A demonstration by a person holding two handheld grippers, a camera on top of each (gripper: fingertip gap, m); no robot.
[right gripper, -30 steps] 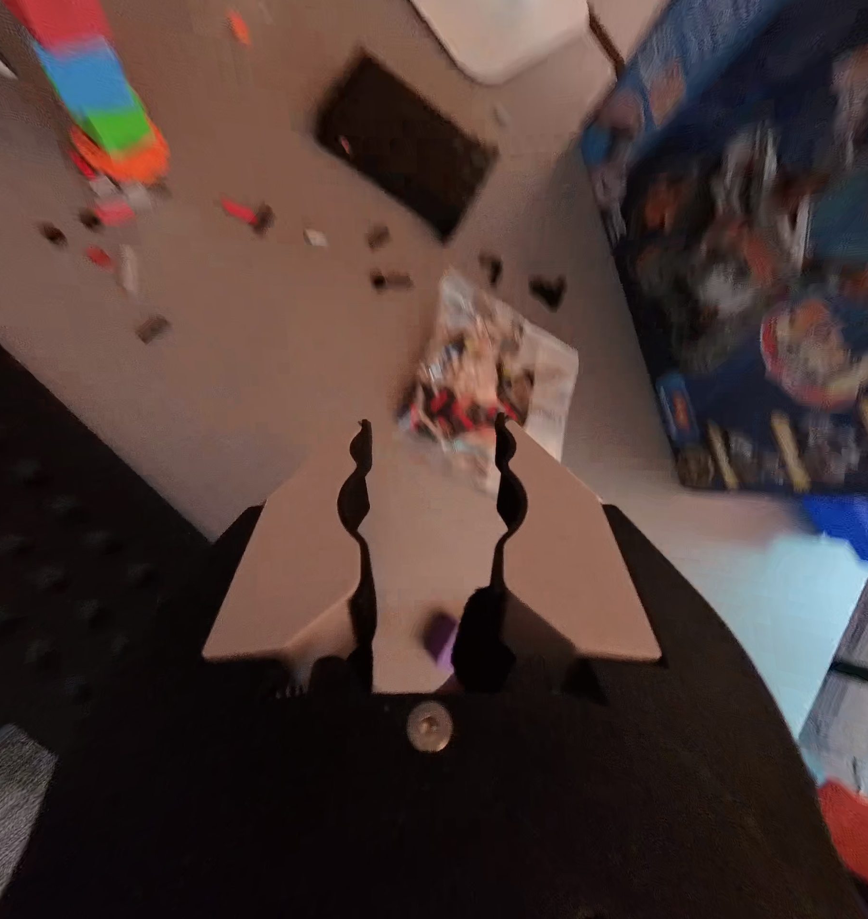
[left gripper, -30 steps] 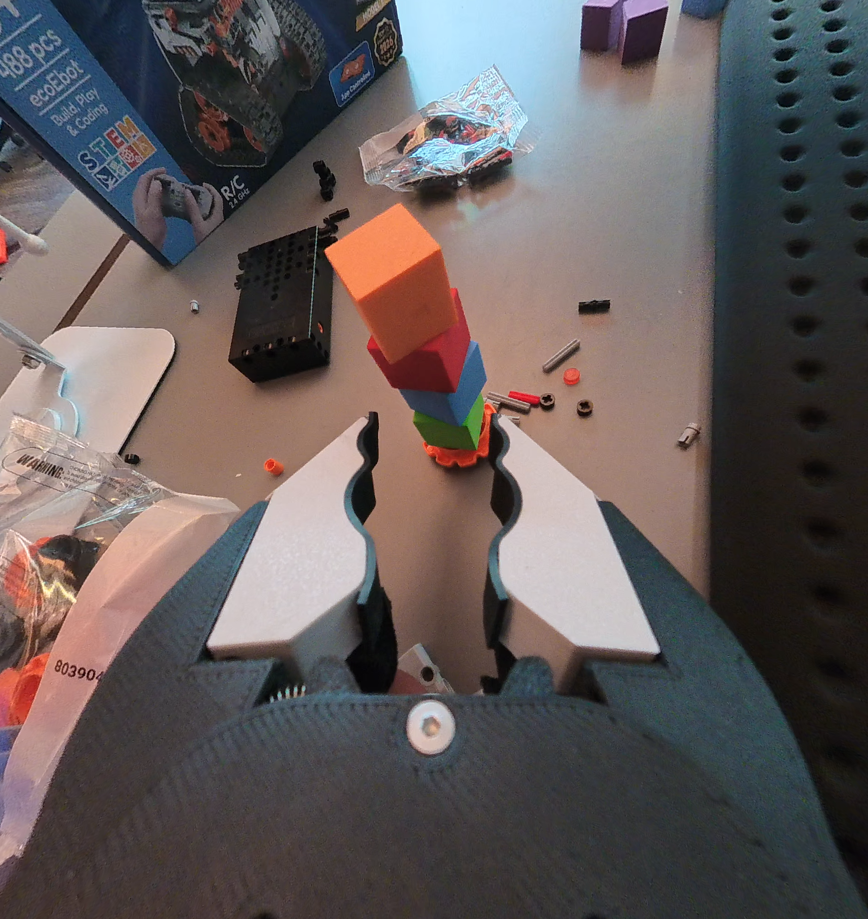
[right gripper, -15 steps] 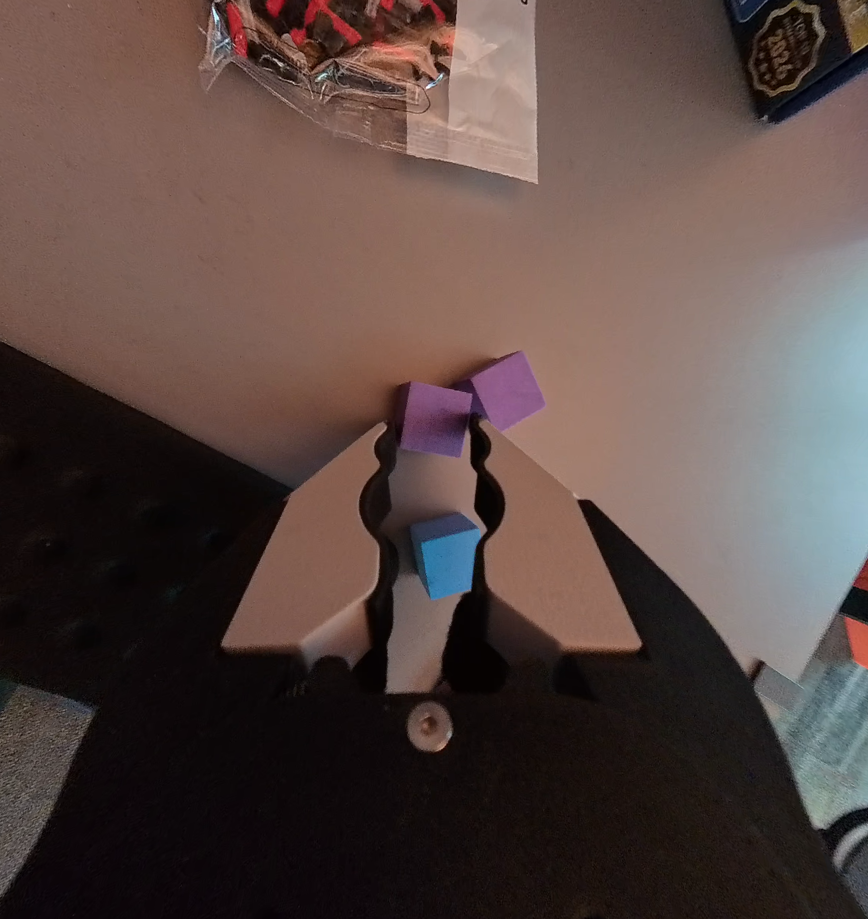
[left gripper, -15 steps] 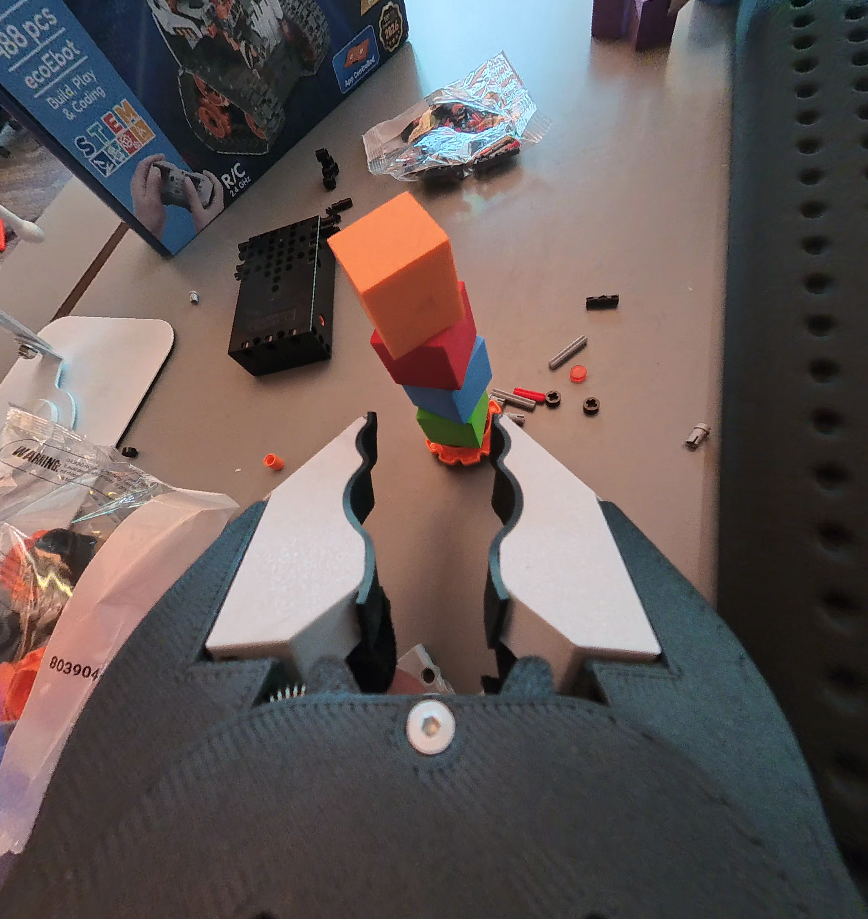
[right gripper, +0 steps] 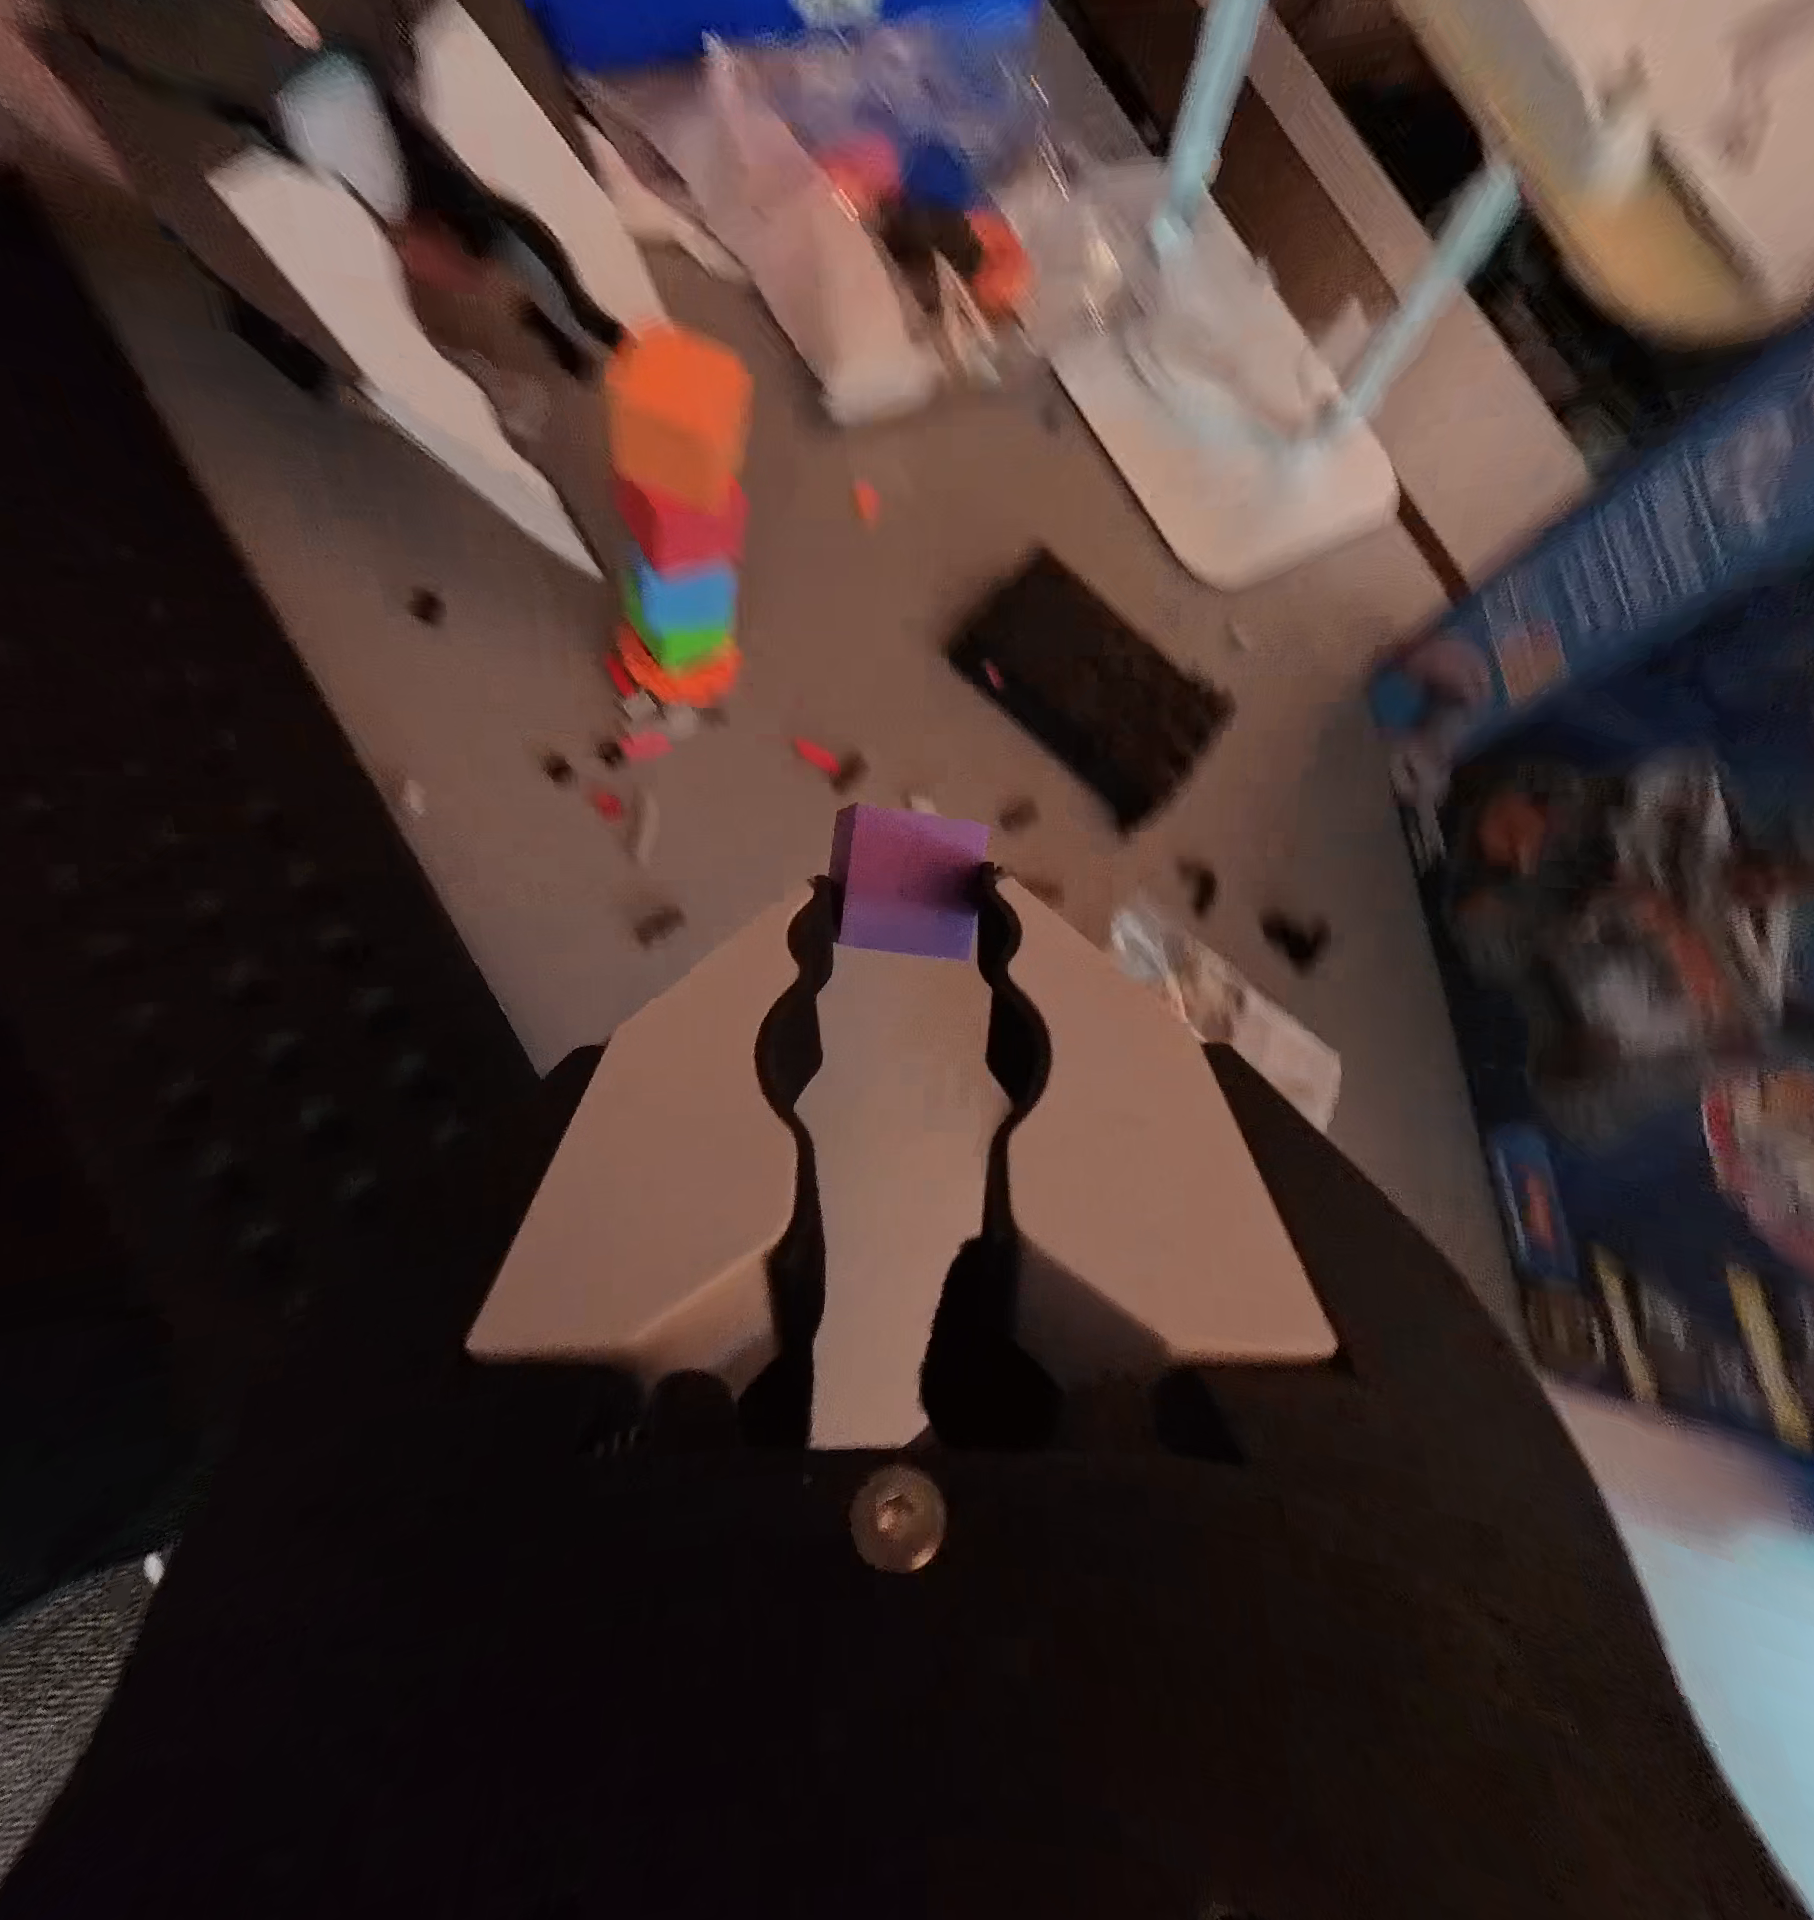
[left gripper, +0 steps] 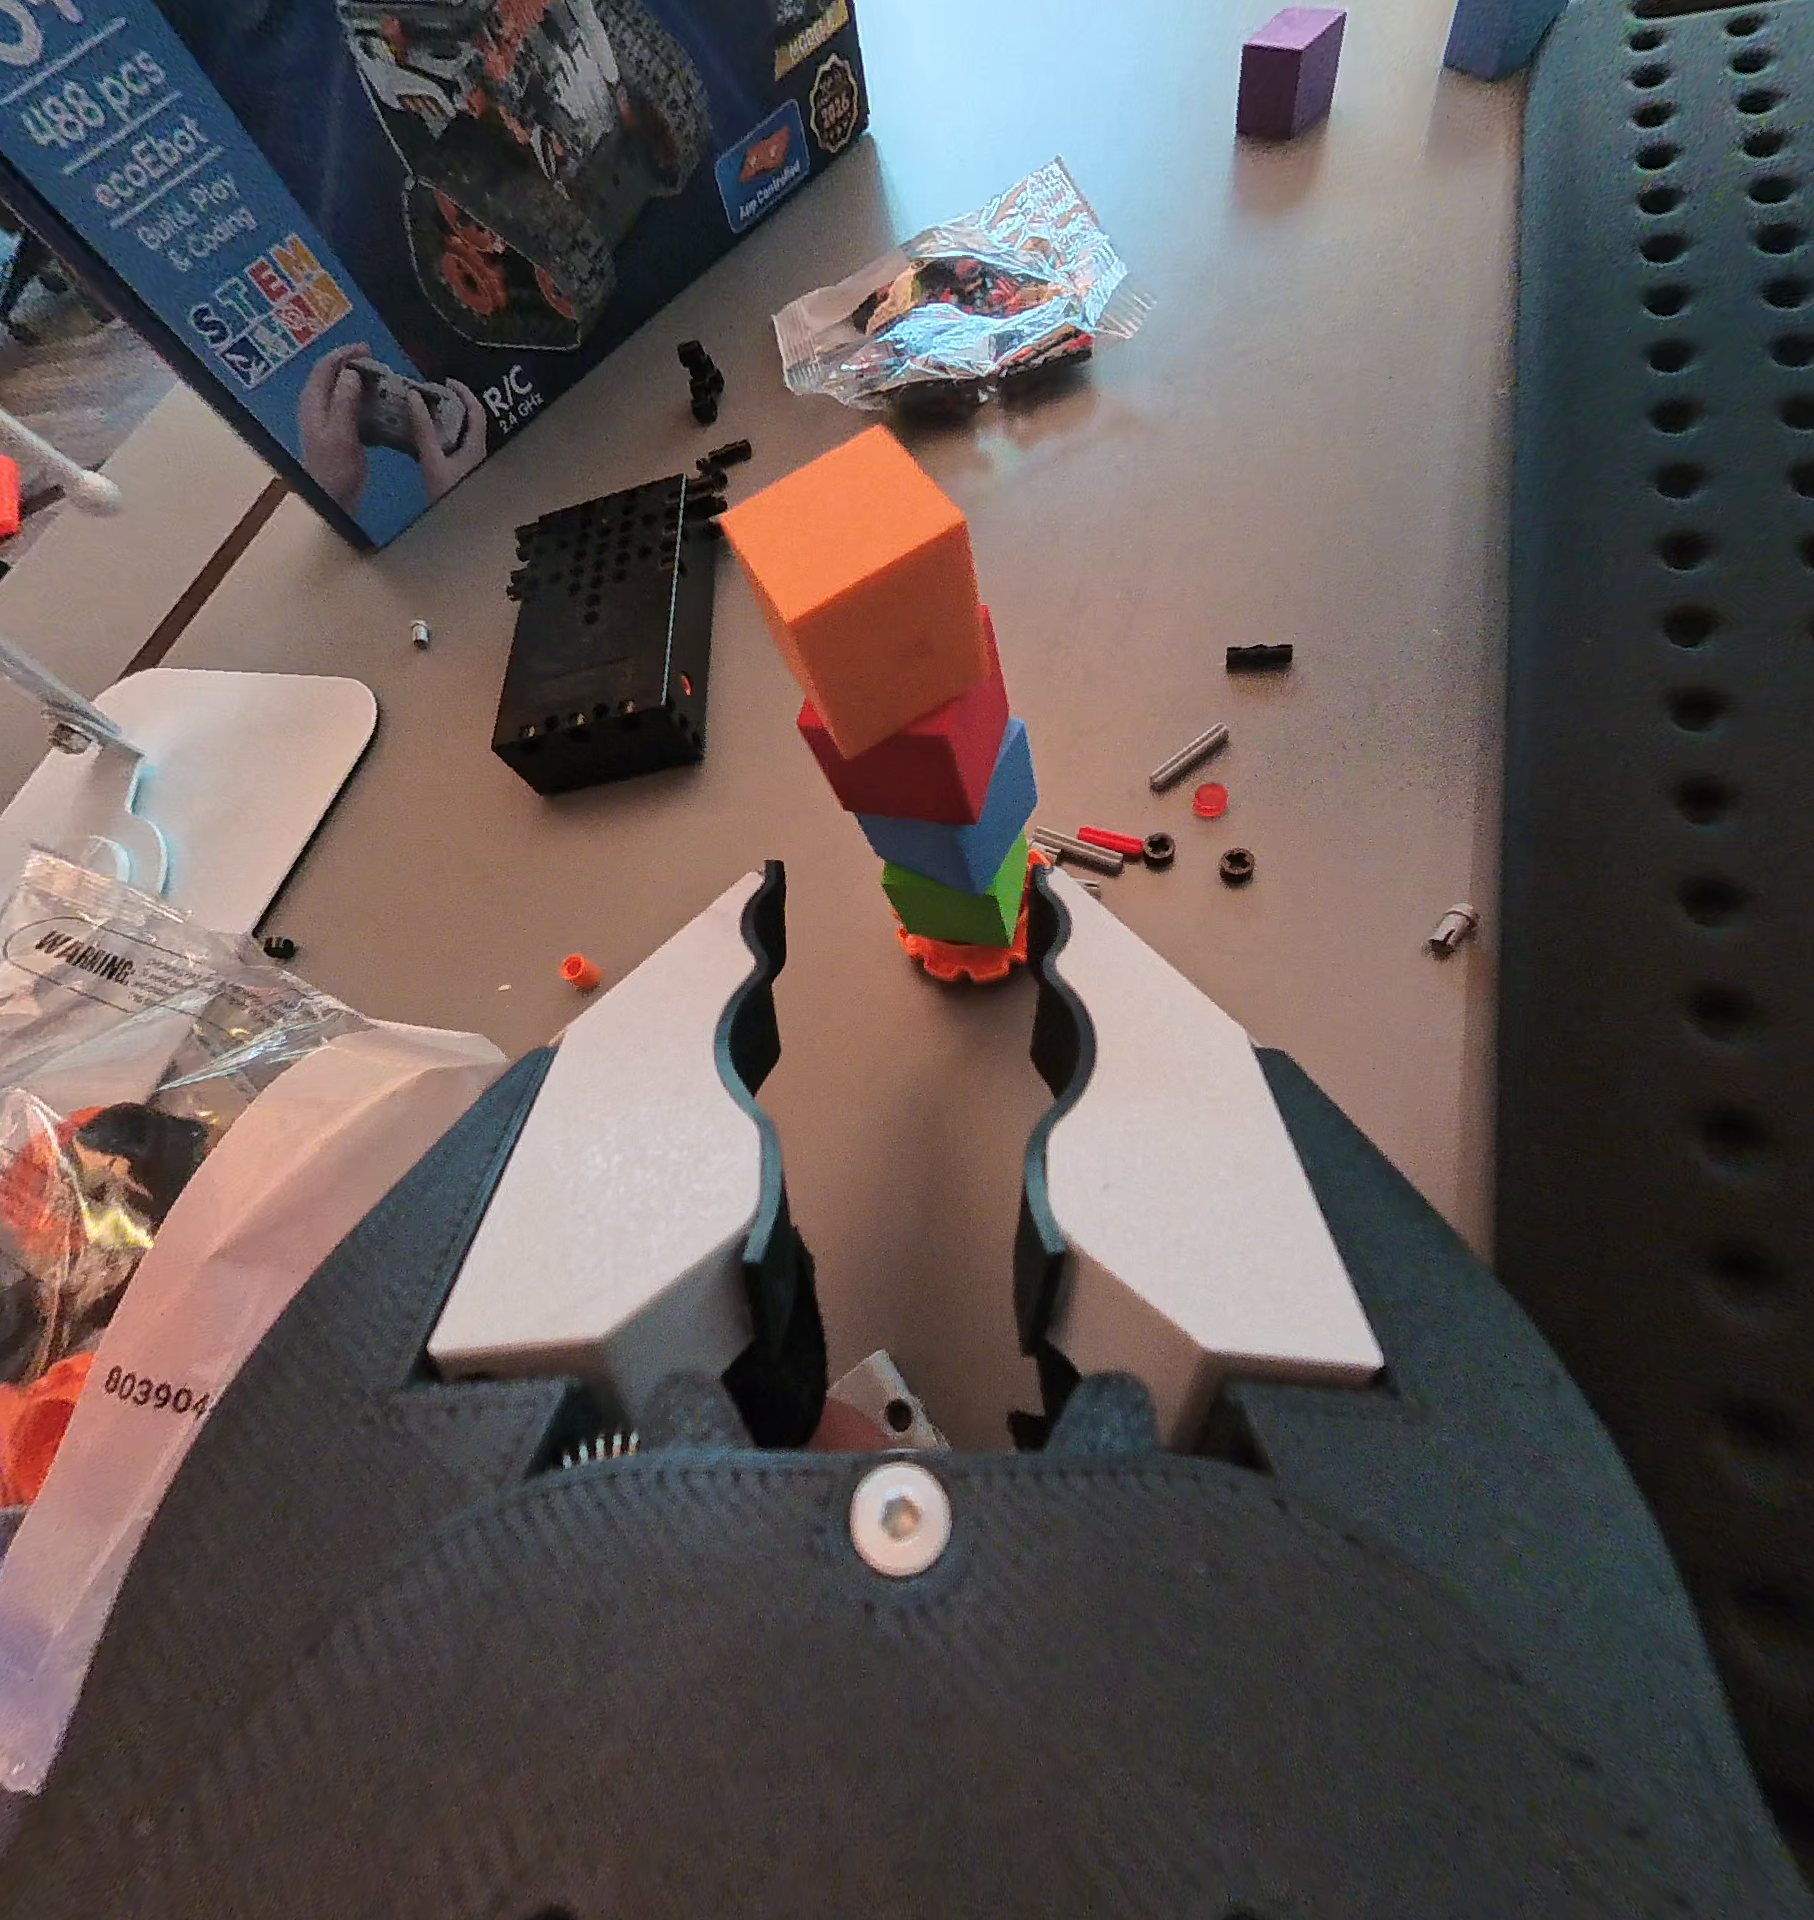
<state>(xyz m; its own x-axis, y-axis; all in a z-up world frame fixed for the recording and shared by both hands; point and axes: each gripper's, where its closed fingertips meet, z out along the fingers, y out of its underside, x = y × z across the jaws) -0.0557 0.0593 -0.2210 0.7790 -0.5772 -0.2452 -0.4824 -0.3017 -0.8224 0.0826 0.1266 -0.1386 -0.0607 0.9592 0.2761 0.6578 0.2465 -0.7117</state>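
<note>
A leaning tower stands on an orange gear [left gripper: 955,953]: a green cube [left gripper: 950,899], a blue cube [left gripper: 970,821], a red cube [left gripper: 918,753] and an orange cube [left gripper: 861,582] on top. My left gripper [left gripper: 908,894] is open and empty, its tips just short of the tower's base. My right gripper [right gripper: 905,899] is shut on a purple cube [right gripper: 908,891] held above the table. The tower [right gripper: 679,520] shows blurred beyond it, with the left gripper [right gripper: 404,343] behind.
A blue toy box [left gripper: 363,208], a black perforated block [left gripper: 612,644], a foil bag of parts [left gripper: 965,301] and small loose pins lie around. Another purple cube [left gripper: 1287,73] sits far back. A plastic bag [left gripper: 103,1122] is at left, a dark perforated panel [left gripper: 1703,727] at right. About 20 centimeters separates my left fingertips from my right.
My right gripper closed on a purple cube, lifted it and swung round toward the tower. My left gripper has stayed open at the tower's base.
</note>
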